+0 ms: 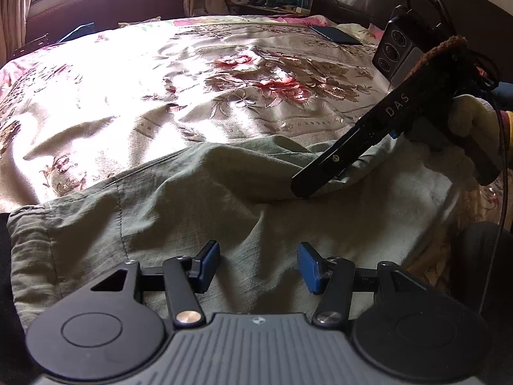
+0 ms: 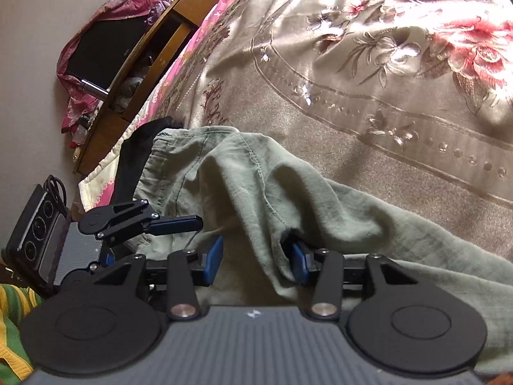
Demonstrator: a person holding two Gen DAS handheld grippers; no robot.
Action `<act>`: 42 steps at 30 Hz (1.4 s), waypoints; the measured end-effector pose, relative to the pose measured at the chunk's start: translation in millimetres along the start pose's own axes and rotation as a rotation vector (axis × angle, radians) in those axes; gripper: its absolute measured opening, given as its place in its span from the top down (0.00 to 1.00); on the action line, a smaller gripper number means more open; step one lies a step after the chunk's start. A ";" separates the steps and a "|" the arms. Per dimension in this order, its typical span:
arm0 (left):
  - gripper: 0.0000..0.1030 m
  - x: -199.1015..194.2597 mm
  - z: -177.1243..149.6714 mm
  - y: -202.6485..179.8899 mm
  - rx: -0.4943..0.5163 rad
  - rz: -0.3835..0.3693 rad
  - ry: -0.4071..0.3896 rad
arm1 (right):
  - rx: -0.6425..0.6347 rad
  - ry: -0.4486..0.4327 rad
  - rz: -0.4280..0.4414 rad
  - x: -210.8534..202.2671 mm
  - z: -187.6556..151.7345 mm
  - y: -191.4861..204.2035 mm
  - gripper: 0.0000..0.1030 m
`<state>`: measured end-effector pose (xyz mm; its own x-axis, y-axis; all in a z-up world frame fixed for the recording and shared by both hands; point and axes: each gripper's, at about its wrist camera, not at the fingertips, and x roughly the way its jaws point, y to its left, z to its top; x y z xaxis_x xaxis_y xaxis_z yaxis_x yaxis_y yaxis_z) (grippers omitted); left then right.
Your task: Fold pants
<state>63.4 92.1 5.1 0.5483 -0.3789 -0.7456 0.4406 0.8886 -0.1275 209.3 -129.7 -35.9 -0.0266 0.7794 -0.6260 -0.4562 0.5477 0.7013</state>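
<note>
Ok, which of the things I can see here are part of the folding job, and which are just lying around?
Part of the job:
- green pants, spread on the floral bedspread
- left gripper, open over the fabric
- right gripper, open, with a fold of cloth between its fingers

Just lying about:
- dark phone on the far side of the bed
- black garment beside the pants
- wooden shelf clutter

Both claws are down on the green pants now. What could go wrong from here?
1. The right claw stands open around a bunched ridge of the green pants; closing may pinch several layers and leave a crooked fold.
2. The left claw is open over flat cloth and may also catch the floral bedspread beneath.
3. A black garment lies against the waistband and could be dragged along.
</note>
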 end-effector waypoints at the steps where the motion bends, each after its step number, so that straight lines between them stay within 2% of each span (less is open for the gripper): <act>1: 0.36 0.0 0.2 1.0 -0.008 -0.001 0.000 | 0.032 -0.020 0.038 1.5 1.8 -3.3 0.53; 3: 0.36 -0.3 0.1 2.7 -0.019 -0.004 -0.002 | 0.123 -0.084 0.117 5.1 6.7 -11.3 0.52; 8: 0.36 -2.1 -1.3 6.8 -0.032 0.007 -0.008 | 0.292 -0.366 0.217 -16.6 17.2 -37.8 0.52; 10: 0.36 0.6 -1.8 10.8 -0.046 0.022 0.008 | 0.312 -0.426 0.201 -23.1 24.0 -45.6 0.53; 12: 0.36 1.4 -2.0 14.3 -0.061 0.037 0.014 | 0.309 -0.449 0.145 -23.0 35.0 -49.3 0.53; 14: 0.36 -1.9 -2.6 14.7 -0.048 0.059 0.006 | 0.280 -0.437 0.085 -15.8 43.8 -46.8 0.54; 16: 0.36 -7.5 -6.1 12.1 0.007 0.122 -0.002 | 0.227 -0.394 -0.061 -9.0 50.2 -38.8 0.54; 17: 0.35 -10.1 -9.2 13.2 0.031 0.152 0.002 | 0.157 -0.372 -0.140 -5.9 50.8 -30.8 0.56; 19: 0.35 -13.7 -16.1 17.0 0.045 0.183 0.015 | 0.077 -0.363 -0.215 -6.7 50.0 -18.5 0.56; 21: 0.33 -16.3 -20.8 25.9 0.016 0.186 0.021 | 0.075 -0.393 -0.262 -15.4 50.6 -12.4 0.56; 25: 0.33 -22.5 -23.1 35.3 -0.032 0.198 0.003 | -0.037 -0.415 -0.543 -21.5 50.7 12.1 0.54; 31: 0.33 -31.6 -22.6 30.4 -0.031 0.215 -0.051 | -0.170 -0.412 -0.699 -17.9 32.2 49.9 0.54; 35: 0.32 -31.2 -21.2 26.9 0.000 0.226 -0.048 | -0.238 -0.374 -0.667 -6.0 21.2 66.4 0.57; 39: 0.31 -23.1 -29.2 37.4 -0.018 0.221 0.022 | -0.188 -0.252 -0.729 25.7 27.5 43.9 0.59; 42: 0.30 -30.6 -33.9 42.9 -0.057 0.203 0.025 | -0.158 -0.266 -0.765 34.1 33.6 27.8 0.62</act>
<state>41.5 150.6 0.2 0.6032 -0.1848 -0.7759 0.2814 0.9595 -0.0097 225.6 -77.7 -26.2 0.5449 0.2650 -0.7955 -0.3829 0.9227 0.0451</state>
